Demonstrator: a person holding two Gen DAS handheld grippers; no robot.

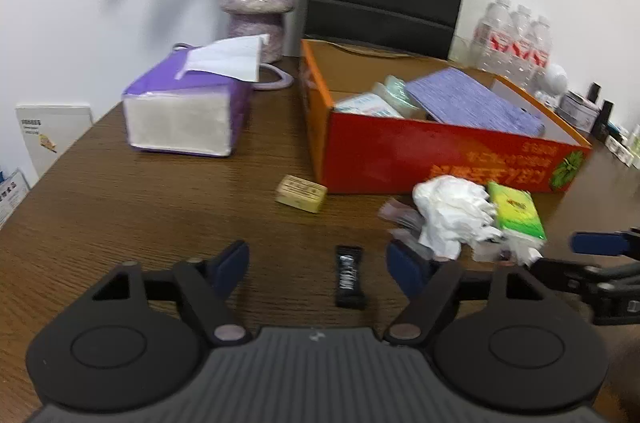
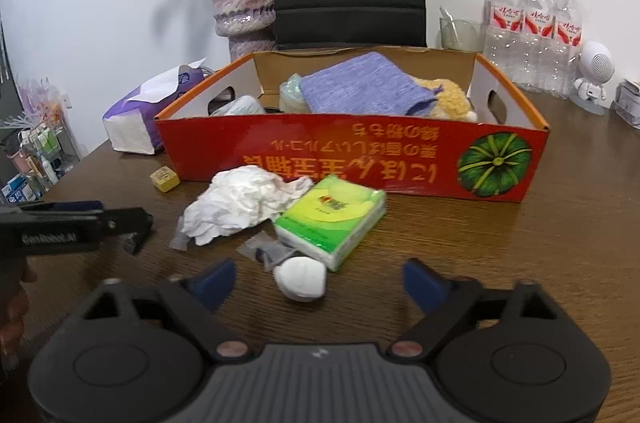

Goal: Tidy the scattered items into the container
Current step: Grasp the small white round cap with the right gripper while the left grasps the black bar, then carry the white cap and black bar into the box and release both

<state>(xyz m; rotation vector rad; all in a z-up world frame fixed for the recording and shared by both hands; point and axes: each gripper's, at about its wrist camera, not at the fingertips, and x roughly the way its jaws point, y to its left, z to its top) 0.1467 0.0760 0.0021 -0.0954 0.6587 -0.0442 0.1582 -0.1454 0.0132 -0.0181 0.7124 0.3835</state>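
1. Through the left wrist camera you are looking across a dark wood-grain table [image 1: 120,207] set against a white wall. Your left gripper [image 1: 318,265] is hovering low with its jaws standing apart, gripping nothing; a black sachet [image 1: 350,277] is lying on the wood between the blue pads.
2. The red cardboard box [image 1: 420,159] is sitting ahead to the right, its near wall facing you. A small yellow box [image 1: 301,193] is lying just off its left corner. Bare wood is stretching leftward to the purple tissue pack [image 1: 184,111].
3. Through the right wrist camera your right gripper [image 2: 318,283] is hanging with jaws wide, nothing clamped; a small white wad [image 2: 300,279] is lying between the pads, untouched.
4. A green tissue packet [image 2: 332,219] and crumpled white paper [image 2: 240,203] are crowding the strip before the box. To the right, the table is lying open; water bottles [image 2: 534,31] are lining the far edge.
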